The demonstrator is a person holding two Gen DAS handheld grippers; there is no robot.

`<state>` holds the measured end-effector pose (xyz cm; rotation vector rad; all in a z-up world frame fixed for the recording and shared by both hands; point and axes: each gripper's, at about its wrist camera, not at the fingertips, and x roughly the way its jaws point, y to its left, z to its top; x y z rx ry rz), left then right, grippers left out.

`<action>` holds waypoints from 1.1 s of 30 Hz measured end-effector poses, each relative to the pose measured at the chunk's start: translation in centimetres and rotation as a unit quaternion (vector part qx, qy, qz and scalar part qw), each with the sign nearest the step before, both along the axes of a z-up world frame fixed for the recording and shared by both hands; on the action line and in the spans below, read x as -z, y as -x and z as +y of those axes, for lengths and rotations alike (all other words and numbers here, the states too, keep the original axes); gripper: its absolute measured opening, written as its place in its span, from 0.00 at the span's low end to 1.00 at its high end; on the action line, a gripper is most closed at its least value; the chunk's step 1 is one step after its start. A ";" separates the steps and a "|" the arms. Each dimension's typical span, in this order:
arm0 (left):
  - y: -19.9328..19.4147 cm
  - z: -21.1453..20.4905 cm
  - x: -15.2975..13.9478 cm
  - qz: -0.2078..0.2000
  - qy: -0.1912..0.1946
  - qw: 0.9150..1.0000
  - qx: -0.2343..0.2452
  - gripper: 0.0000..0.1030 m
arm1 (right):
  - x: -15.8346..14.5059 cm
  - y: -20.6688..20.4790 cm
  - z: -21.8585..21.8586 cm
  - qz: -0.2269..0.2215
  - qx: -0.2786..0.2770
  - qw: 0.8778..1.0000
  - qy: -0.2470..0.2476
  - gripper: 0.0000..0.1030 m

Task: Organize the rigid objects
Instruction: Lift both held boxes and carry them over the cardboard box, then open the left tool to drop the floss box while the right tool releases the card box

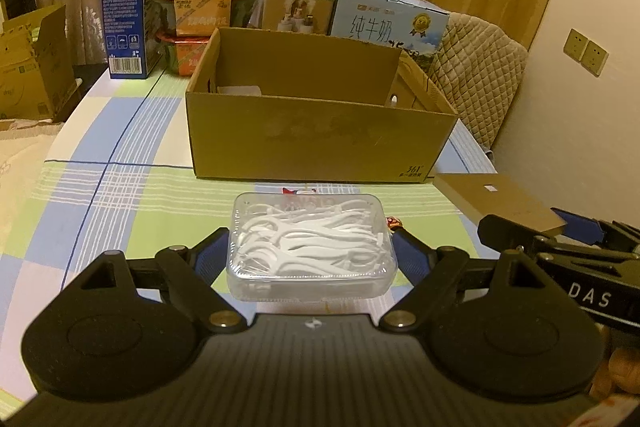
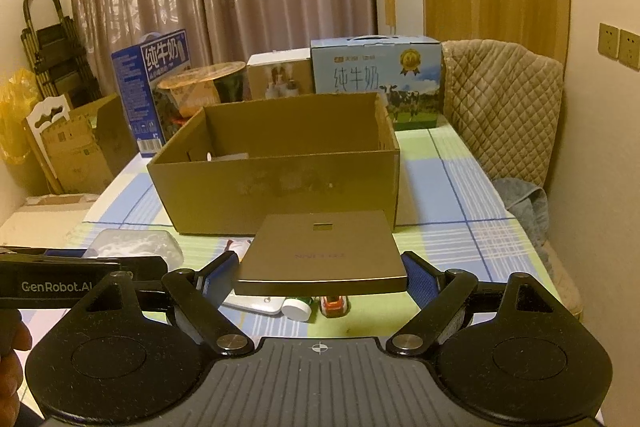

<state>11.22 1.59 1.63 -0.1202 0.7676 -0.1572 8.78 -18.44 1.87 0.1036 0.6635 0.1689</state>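
Note:
My left gripper [image 1: 310, 251] is shut on a clear plastic case of white floss picks [image 1: 310, 247] and holds it above the checked tablecloth [image 1: 120, 203]. My right gripper [image 2: 320, 273] is shut on a flat brown box [image 2: 324, 251], held level above the table; it also shows at the right of the left wrist view [image 1: 496, 199]. An open cardboard box [image 1: 316, 131] stands just beyond both, with a pale item partly visible inside [image 2: 226, 157]. In the right wrist view the floss case [image 2: 136, 245] sits left of the brown box.
Under the brown box lie a white cap [image 2: 297, 307], a small toy car [image 2: 333, 305] and a white flat item [image 2: 256, 303]. Milk cartons [image 2: 376, 75], a blue carton [image 1: 138, 7], noodle bowls [image 1: 200, 7] and a small box [image 1: 296, 5] line the far edge. A padded chair [image 2: 500, 107] stands right.

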 end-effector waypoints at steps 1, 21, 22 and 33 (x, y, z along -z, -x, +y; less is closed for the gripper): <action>-0.1 0.0 -0.1 -0.001 0.001 1.000 0.001 0.81 | -0.1 -0.2 -0.1 -0.001 0.000 1.000 -0.001 0.81; -14.9 2.0 -5.1 -0.038 -0.019 0.999 0.022 0.81 | -3.6 -15.5 -1.1 -0.018 -0.013 1.000 -0.006 0.81; -16.1 2.1 -5.0 -0.033 -0.019 0.999 0.023 0.81 | -3.3 -16.5 -1.1 -0.011 -0.015 1.000 -0.007 0.81; -23.8 2.2 -1.0 0.024 -0.018 0.999 0.025 0.81 | 1.3 -23.6 -1.5 0.058 -0.007 0.997 -0.040 0.81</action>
